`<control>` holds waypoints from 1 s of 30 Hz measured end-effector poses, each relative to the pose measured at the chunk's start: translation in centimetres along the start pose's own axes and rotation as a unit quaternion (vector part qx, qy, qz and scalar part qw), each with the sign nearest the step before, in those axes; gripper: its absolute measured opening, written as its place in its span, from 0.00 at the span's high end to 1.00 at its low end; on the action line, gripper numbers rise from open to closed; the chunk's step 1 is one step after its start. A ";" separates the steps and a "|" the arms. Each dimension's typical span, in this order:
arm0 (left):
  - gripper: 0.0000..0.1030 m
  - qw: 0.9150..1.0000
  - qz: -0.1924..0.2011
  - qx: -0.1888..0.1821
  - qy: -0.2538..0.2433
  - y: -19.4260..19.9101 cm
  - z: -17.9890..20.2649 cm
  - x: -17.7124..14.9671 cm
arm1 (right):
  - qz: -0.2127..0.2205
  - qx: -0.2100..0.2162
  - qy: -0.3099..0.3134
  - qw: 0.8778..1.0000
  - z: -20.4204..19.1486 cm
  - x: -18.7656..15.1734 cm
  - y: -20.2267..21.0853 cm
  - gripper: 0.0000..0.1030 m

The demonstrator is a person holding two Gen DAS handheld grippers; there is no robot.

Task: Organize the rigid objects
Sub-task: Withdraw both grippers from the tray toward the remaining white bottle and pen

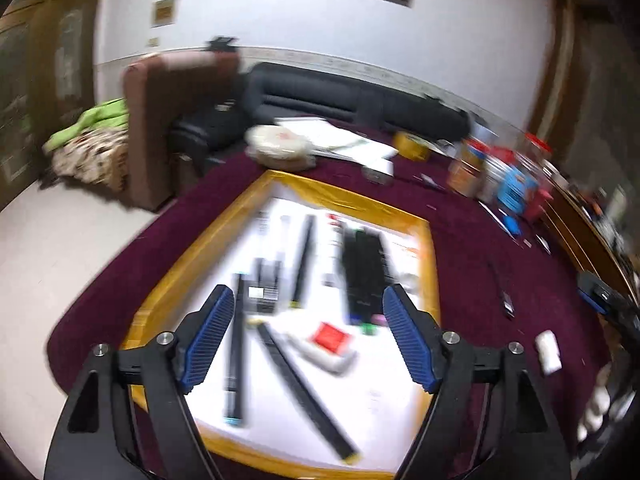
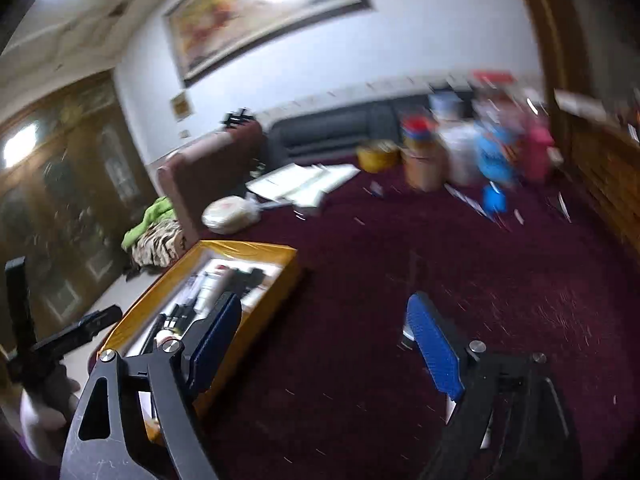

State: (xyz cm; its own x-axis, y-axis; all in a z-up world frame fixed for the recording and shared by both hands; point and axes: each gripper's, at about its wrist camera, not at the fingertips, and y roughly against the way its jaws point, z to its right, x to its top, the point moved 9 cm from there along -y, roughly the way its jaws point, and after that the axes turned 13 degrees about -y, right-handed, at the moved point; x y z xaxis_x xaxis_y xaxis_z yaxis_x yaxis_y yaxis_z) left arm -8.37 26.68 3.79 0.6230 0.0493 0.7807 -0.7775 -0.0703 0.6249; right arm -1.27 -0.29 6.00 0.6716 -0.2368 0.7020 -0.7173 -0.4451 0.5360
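A yellow-rimmed tray (image 1: pixel 344 192) with a white floor lies on the maroon cloth. In it are a black pen (image 1: pixel 303 260), a black stick (image 1: pixel 236 356), a long black strip (image 1: pixel 304 388), a black block (image 1: pixel 364 268), a small labelled box (image 1: pixel 264 288) and a white tube with a red label (image 1: pixel 330 344). My left gripper (image 1: pixel 309 296) hangs open above the tray's near half, with nothing between its blue pads. My right gripper (image 2: pixel 325 304) is open over bare cloth, to the right of the tray (image 2: pixel 248 246). Both views are blurred.
Jars and bottles (image 1: pixel 496 172), a yellow tape roll (image 1: pixel 412 144), papers (image 1: pixel 340 140) and a bagged round stack (image 1: pixel 280 144) crowd the table's far side. A small white object (image 1: pixel 548 350) and a black cable (image 1: pixel 500 284) lie right of the tray. A person's hand (image 2: pixel 48 400) shows at lower left.
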 end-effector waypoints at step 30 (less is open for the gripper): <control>0.25 0.971 -0.100 -0.030 -0.214 -3.4 18.4 -3.0 | -0.024 -0.071 -0.228 0.971 21.5 -0.9 2.5 0.21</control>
State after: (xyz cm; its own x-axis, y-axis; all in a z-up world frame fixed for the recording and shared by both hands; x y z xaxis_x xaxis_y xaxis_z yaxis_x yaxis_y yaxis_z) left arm -6.04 8.43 -0.79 0.7313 -0.3632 0.5773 -0.6324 -0.0442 0.7734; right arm 0.34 -19.70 -3.36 0.6941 -0.5907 0.4115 -0.6799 -0.3500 0.6444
